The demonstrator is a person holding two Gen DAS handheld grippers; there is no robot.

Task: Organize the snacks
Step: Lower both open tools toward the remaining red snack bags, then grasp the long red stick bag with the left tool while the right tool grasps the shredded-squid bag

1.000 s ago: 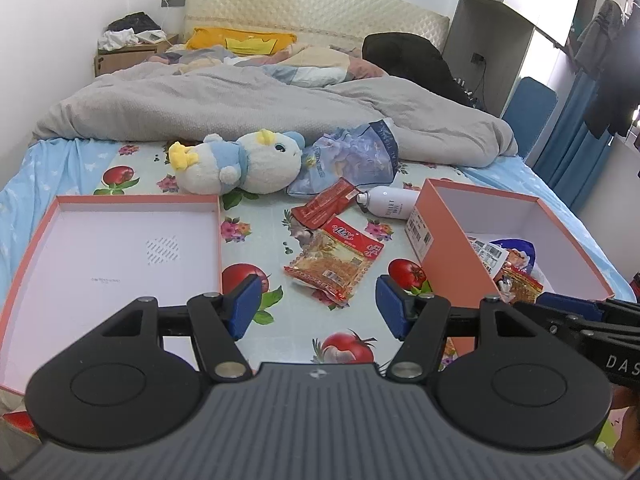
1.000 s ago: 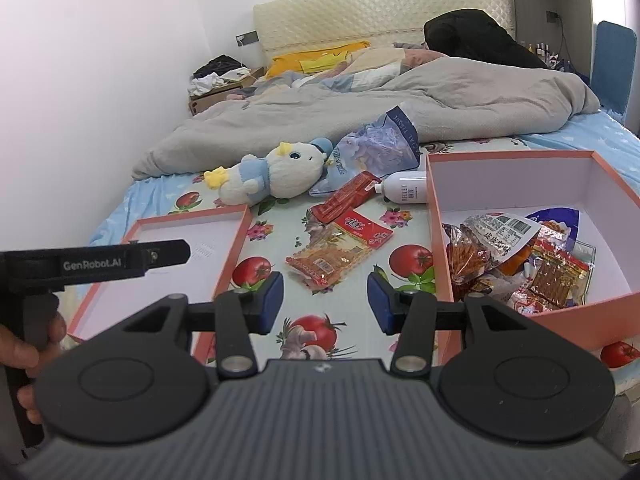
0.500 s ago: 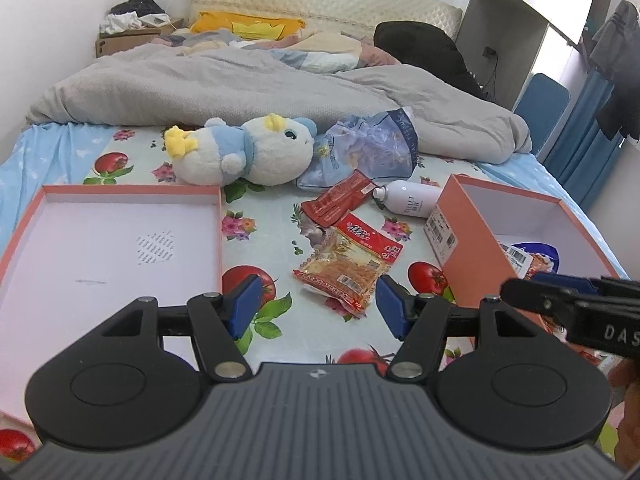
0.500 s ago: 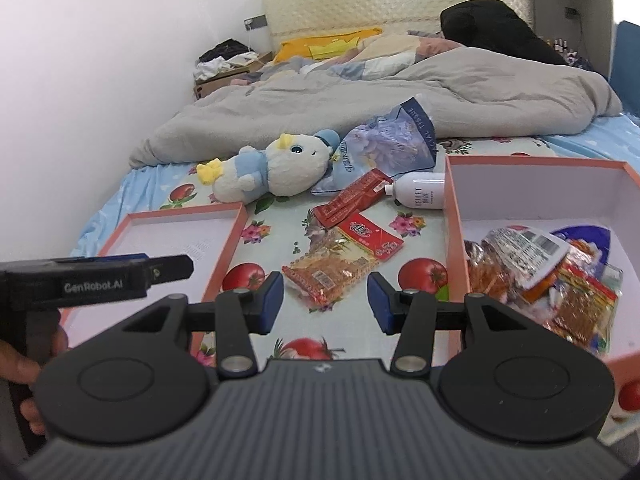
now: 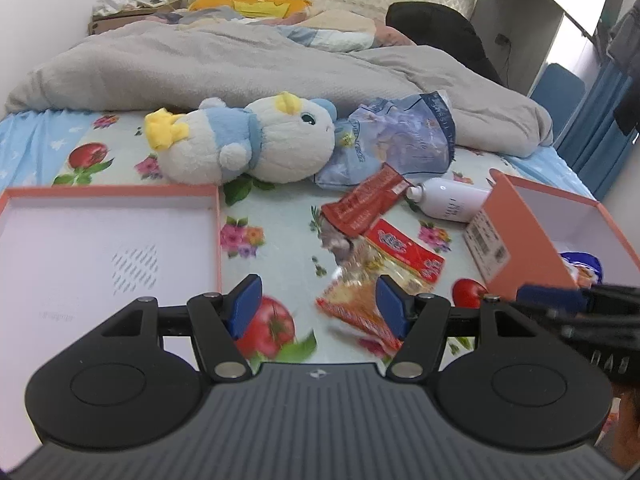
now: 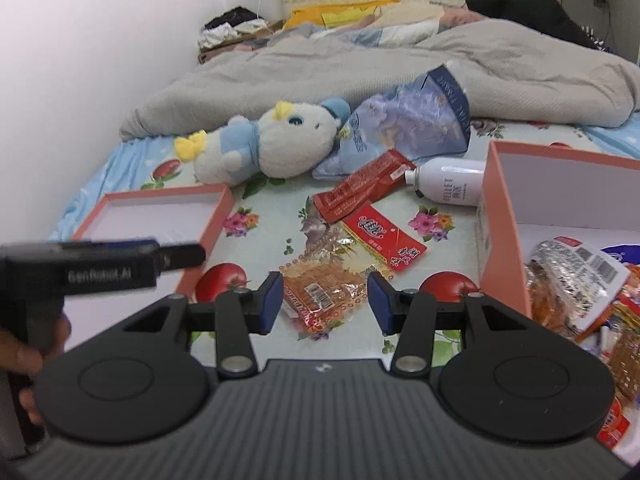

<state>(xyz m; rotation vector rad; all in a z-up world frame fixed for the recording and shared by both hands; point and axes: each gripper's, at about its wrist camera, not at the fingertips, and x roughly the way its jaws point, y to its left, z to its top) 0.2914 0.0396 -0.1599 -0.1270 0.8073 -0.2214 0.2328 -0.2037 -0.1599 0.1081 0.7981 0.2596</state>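
Note:
A clear packet of orange snacks with a red header (image 5: 384, 276) (image 6: 332, 280) lies on the fruit-print sheet between two boxes. Behind it lie a long red packet (image 5: 364, 202) (image 6: 362, 190) and a pale blue bag (image 5: 400, 140) (image 6: 412, 120). The orange box (image 5: 520, 232) (image 6: 504, 216) on the right holds several snack packets (image 6: 568, 272). My left gripper (image 5: 318, 308) hovers open just left of the clear packet. My right gripper (image 6: 325, 304) is open above that packet, pads apart from it. Each gripper shows at the edge of the other's view.
A shallow orange lid (image 5: 108, 240) (image 6: 160, 216) lies on the left. A white-and-blue plush toy (image 5: 248, 144) (image 6: 272, 144) and a white bottle (image 5: 452, 200) (image 6: 452, 186) lie behind the snacks. A grey duvet (image 5: 240, 60) covers the far half of the bed.
Both grippers have moved forward and down towards the loose snacks, which now look larger and closer. Neither pair of jaws has changed its width.

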